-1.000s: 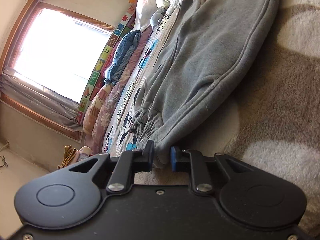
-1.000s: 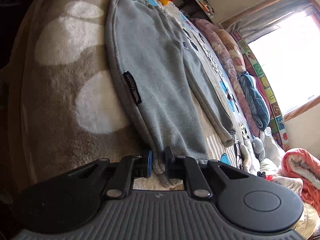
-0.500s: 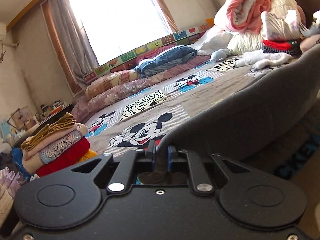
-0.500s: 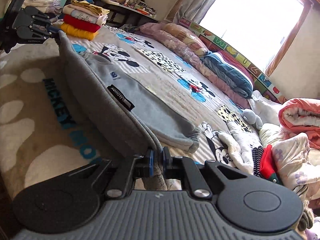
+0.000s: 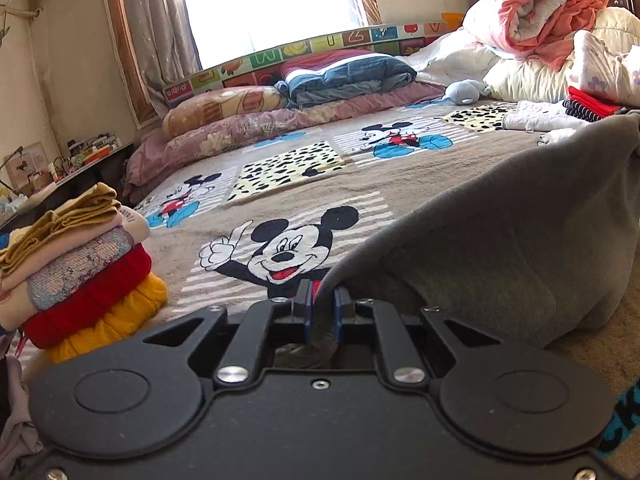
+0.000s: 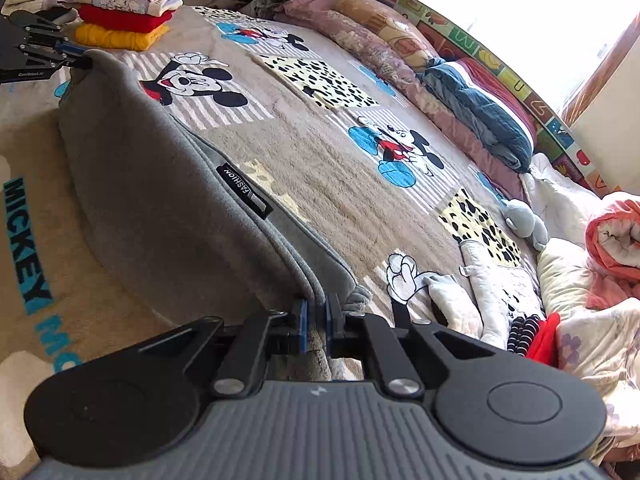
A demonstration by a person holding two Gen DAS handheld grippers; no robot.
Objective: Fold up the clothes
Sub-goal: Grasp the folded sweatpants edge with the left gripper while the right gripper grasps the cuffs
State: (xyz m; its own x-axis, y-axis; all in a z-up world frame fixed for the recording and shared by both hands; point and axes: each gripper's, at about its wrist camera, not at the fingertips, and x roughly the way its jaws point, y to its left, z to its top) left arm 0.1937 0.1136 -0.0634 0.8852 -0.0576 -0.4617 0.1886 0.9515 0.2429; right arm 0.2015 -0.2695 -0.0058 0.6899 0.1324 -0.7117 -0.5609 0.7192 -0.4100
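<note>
While both grippers [image 5: 321,307] [image 6: 316,314] pinch the sweatpants [image 6: 168,184] ends, watch the sag — uneven tension skews your fold, or an edge slips.

Grey sweatpants [image 6: 160,184] (black label) held up, sagging

grey trousers' [image 6: 168,200] far side probably hidden

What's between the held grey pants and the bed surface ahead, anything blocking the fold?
Nothing visible. Both the left gripper and right gripper are shut on the grey pants; the blanket beyond is bare. The folded stack sits off to the side.
</note>
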